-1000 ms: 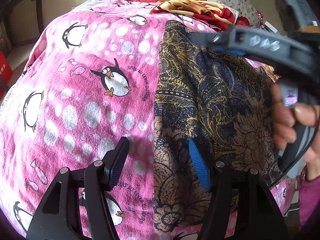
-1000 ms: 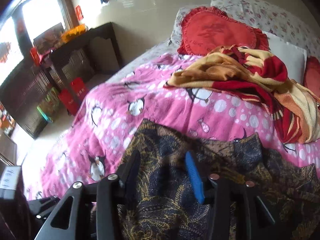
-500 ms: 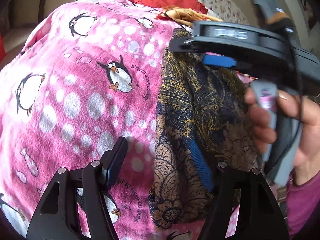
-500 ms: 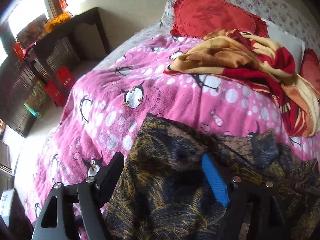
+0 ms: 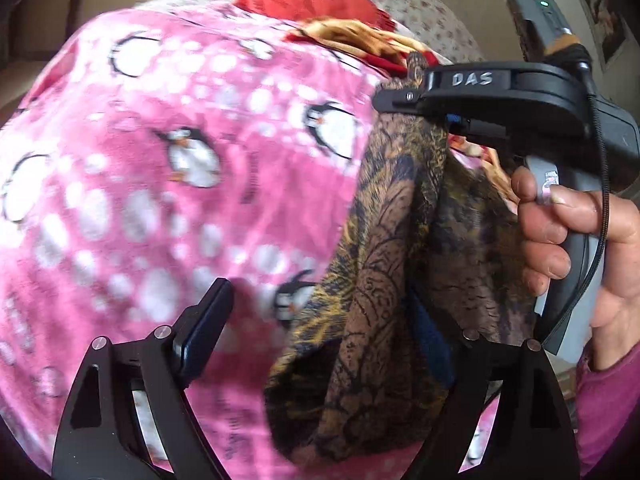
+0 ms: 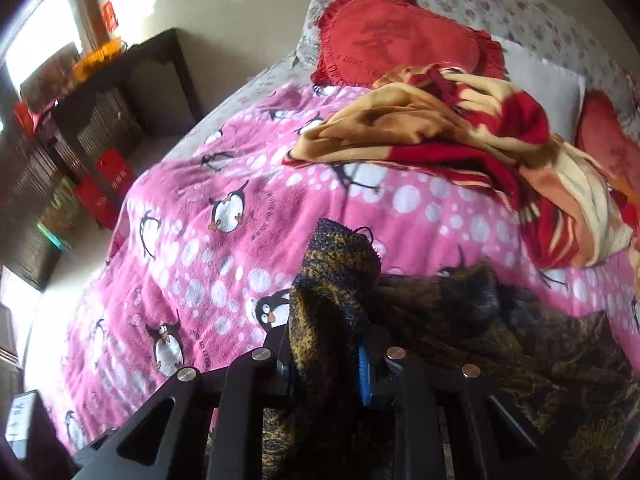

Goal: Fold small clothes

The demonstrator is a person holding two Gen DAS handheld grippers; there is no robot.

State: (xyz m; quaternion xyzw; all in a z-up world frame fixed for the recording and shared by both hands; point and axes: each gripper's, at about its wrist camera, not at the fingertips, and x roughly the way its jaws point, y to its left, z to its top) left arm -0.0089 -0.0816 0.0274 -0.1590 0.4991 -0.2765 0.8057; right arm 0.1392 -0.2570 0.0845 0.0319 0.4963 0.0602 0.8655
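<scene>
A small dark blue and gold patterned garment (image 5: 384, 280) lies on a pink penguin blanket (image 5: 180, 208). In the left wrist view my right gripper (image 5: 424, 108) pinches the garment's upper edge and holds it up, so the cloth hangs in folds. The right wrist view shows the same grip: my right gripper (image 6: 328, 344) is closing, its jaws nearly together with a bunch of garment (image 6: 332, 264) standing up between them. My left gripper (image 5: 320, 312) is opening, its jaws wide. The hanging cloth covers its right finger, and its left finger (image 5: 204, 320) is over bare blanket.
A rumpled yellow and red blanket (image 6: 460, 136) lies further up the bed, with a red heart cushion (image 6: 400, 36) and white pillow (image 6: 540, 80) behind it. A dark table (image 6: 120, 76) and red boxes (image 6: 108, 184) stand on the floor at the left. A person's hand (image 5: 580, 240) holds the right gripper's handle.
My right gripper opened wide over the flat garment, then shut on its far edge and raised it, so the cloth now hangs bunched. The left jaws spread wider.
</scene>
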